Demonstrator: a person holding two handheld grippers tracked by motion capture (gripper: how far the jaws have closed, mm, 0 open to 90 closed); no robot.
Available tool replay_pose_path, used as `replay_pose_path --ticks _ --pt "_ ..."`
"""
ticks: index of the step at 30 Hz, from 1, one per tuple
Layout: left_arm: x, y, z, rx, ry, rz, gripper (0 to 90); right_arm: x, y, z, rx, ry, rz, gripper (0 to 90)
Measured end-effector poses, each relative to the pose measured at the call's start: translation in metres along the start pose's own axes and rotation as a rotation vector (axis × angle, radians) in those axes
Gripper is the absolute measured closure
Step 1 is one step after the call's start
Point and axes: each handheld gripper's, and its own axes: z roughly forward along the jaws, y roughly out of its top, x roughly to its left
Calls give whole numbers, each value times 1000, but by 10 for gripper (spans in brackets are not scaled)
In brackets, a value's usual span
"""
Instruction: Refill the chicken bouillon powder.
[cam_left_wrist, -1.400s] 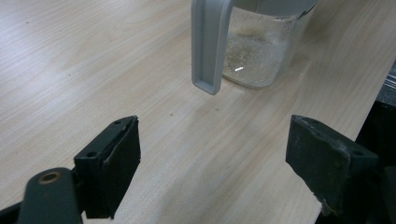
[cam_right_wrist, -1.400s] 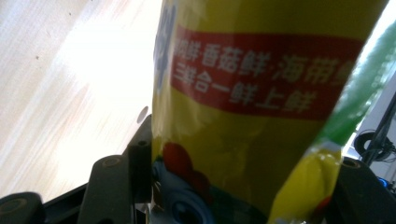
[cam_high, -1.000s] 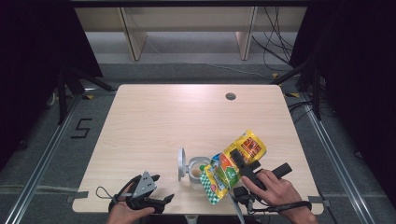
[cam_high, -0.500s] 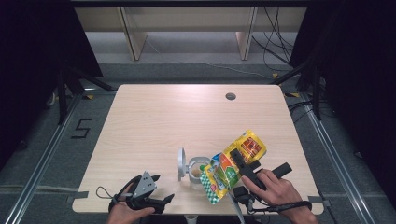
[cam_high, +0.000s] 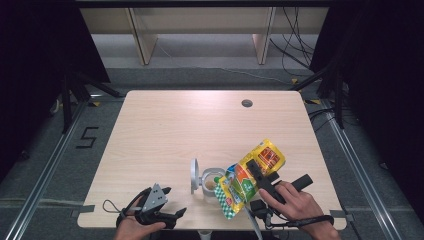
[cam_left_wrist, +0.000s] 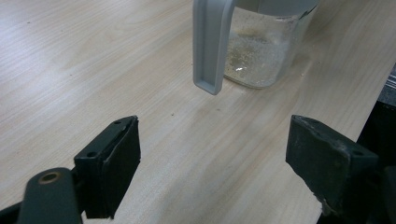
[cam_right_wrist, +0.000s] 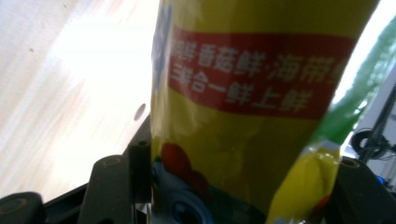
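Wooden table (cam_high: 165, 130), right claw (cam_high: 256, 172) gripping yellow pouch (cam_high: 250, 176) over clear jar (cam_high: 210, 181)

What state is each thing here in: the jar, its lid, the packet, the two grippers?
Jar: upright, open, some powder inside.
Lid: flipped up on edge.
Yellow packet: held tilted, low end over the jar.
Right gripper: shut on the packet.
Left gripper: open, holding nothing.
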Motion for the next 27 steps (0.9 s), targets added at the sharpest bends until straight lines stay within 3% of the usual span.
replay_pose_path --ticks 3,8,10,16,18,27 --pt "0 0 0 3 7 15 174 -1 0 -1 0 -11 -2 435" --pt "0 0 0 2 7 7 174 0 -1 -1 12 0 3 435" --pt "2 0 0 2 4 34 173 0 -2 -1 5 -5 -1 435" --pt "2 1 0 11 -2 33 174 -1 -1 -1 2 -8 -7 436" --pt "0 0 0 1 1 0 174 0 -1 -1 -2 -3 6 436" --pt "0 0 0 1 -2 1 173 -1 -1 -1 -1 4 -7 436"
